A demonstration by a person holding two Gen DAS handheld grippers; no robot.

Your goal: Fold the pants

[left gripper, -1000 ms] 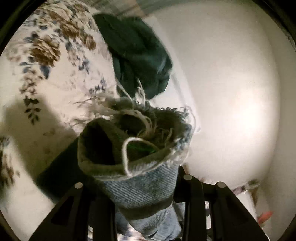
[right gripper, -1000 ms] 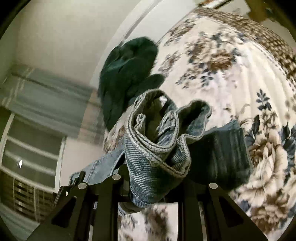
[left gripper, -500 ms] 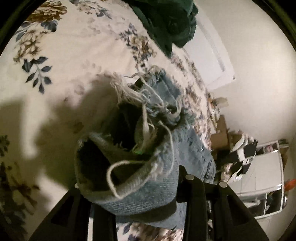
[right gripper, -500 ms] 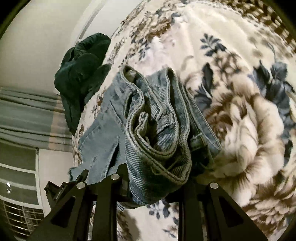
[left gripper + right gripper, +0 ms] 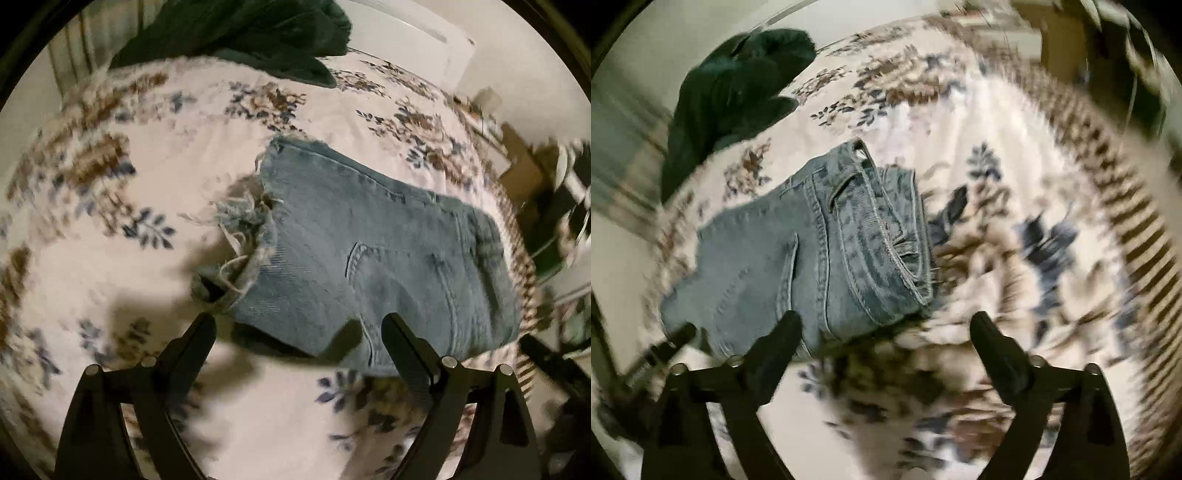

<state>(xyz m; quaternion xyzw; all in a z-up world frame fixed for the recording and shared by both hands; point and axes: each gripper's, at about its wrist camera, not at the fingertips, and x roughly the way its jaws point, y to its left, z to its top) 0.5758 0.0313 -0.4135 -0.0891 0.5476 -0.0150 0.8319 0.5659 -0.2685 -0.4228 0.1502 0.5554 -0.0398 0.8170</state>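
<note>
Folded blue denim pants (image 5: 369, 258) lie on floral bedspread (image 5: 147, 166); left claw (image 5: 299, 325) and right claw (image 5: 886, 325) both apart, empty; next, probably press pants' frayed hems (image 5: 240, 229) flat

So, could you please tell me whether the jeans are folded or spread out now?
Folded: the jeans lie as a compact layered bundle on the floral bedspread, frayed hems stacked at one end.

Dim warm light, hard shadows, heavy motion blur and fisheye warping toward edges.
</note>
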